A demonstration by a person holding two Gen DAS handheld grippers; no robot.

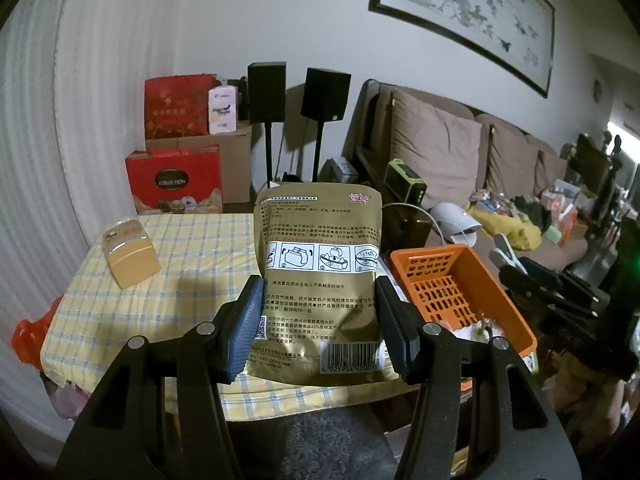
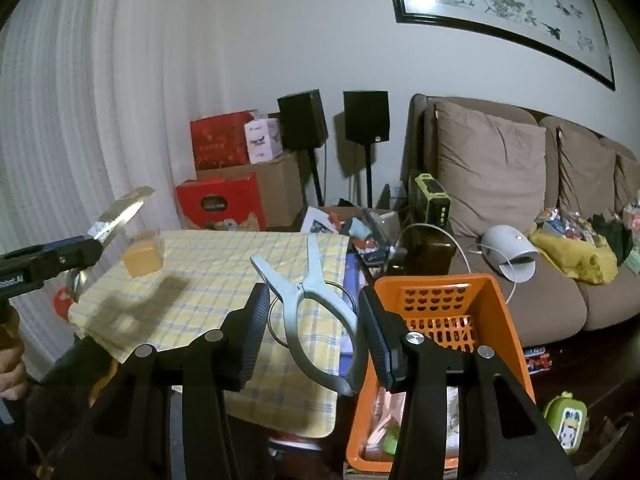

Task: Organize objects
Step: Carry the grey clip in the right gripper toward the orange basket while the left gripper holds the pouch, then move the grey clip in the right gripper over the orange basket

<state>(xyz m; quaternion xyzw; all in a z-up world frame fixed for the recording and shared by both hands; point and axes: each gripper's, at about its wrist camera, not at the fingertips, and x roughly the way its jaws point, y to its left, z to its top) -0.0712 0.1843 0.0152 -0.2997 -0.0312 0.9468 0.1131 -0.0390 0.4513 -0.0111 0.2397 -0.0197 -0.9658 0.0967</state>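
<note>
Above table (image 1: 120, 312): left hand-held gripper (image 1: 318, 320) clamps pouch (image 1: 318, 280)

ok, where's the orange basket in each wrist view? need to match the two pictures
Left wrist: orange basket sits right of centre, just right of the gold pouch held in the left tongs.
Right wrist: the basket is lower right, behind the right finger of the right tongs, which hold a grey clip.
Shared landmark: the yellow checked tablecloth, directly left of the basket in both.
</note>
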